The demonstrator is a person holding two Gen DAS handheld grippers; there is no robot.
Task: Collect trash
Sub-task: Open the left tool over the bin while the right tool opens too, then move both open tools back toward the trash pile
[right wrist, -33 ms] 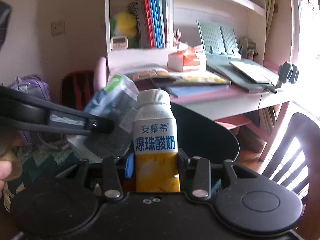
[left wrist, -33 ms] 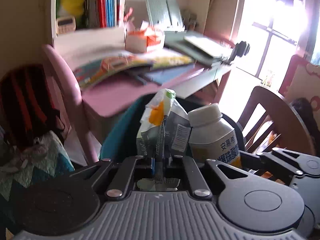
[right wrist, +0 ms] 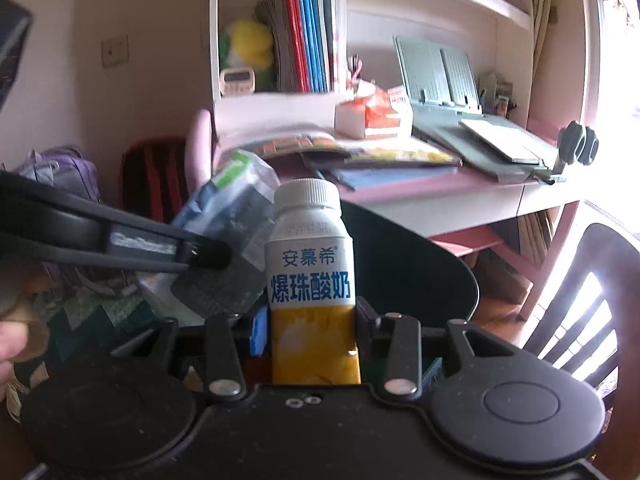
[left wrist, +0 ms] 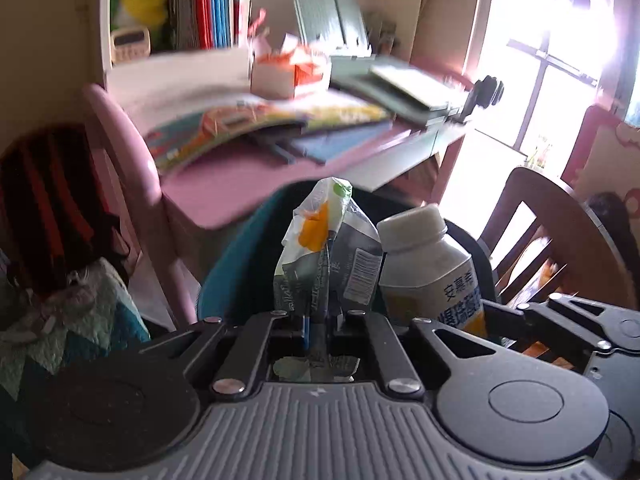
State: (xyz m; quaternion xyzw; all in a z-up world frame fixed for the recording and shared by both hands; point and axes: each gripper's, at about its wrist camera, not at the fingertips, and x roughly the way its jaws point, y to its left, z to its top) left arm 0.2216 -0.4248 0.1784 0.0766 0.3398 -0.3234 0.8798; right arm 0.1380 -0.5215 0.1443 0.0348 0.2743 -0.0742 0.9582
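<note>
A crumpled silver-and-white wrapper [left wrist: 326,256] with an orange patch stands upright in my left gripper [left wrist: 318,328], whose jaws are shut on its lower end. Just to its right is a white yogurt drink bottle [left wrist: 428,264] with a white cap. In the right wrist view this bottle [right wrist: 310,280] stands upright between the pads of my right gripper [right wrist: 312,332], which is shut on its yellow lower part. The left gripper's fingers [right wrist: 140,244] reach in from the left with the wrapper [right wrist: 236,200], close beside the bottle.
Behind both grippers are a dark round chair back [right wrist: 400,264] and a pink desk [left wrist: 240,184] with books, a tissue box [right wrist: 372,116] and a grey book stand [right wrist: 436,72]. A wooden chair [right wrist: 592,300] stands right; a red-black backpack [left wrist: 48,200] stands left.
</note>
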